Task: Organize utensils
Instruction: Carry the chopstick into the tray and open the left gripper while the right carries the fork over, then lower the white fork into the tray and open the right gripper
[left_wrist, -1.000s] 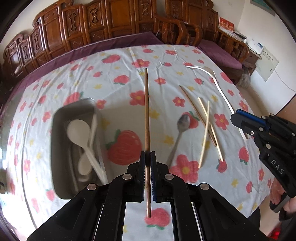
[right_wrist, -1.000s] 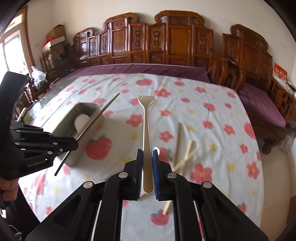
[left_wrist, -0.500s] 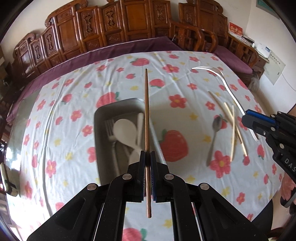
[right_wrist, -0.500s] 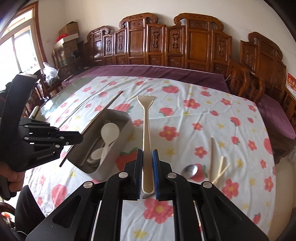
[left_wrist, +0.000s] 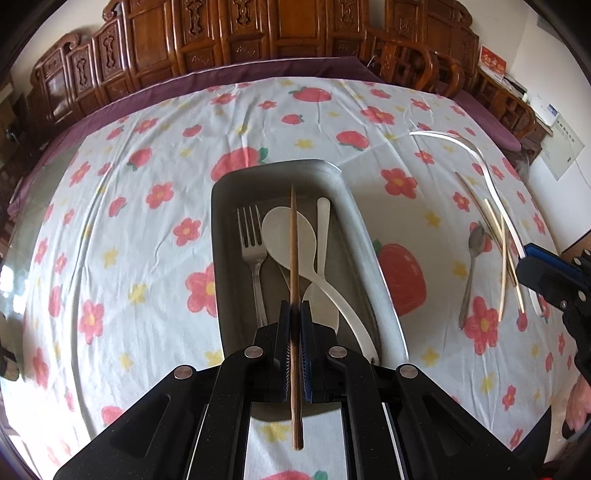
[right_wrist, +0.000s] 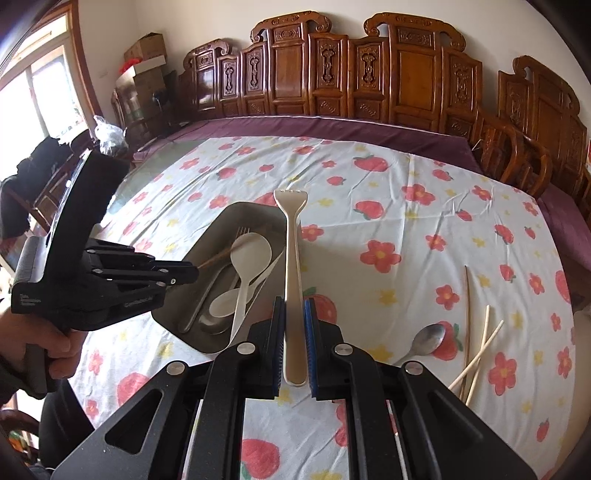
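Chopstick (left_wrist: 293, 258) and fork (right_wrist: 293, 280), each gripped in our fingers, have reached the tray (left_wrist: 369, 243); dropping comes next.

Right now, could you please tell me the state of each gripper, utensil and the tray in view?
Left gripper: shut on brown chopstick, over the tray.
Right gripper: shut on cream fork.
Metal tray: holds a metal fork and white spoons.
Metal spoon: loose on the tablecloth.
Pale chopsticks: loose, crossed.
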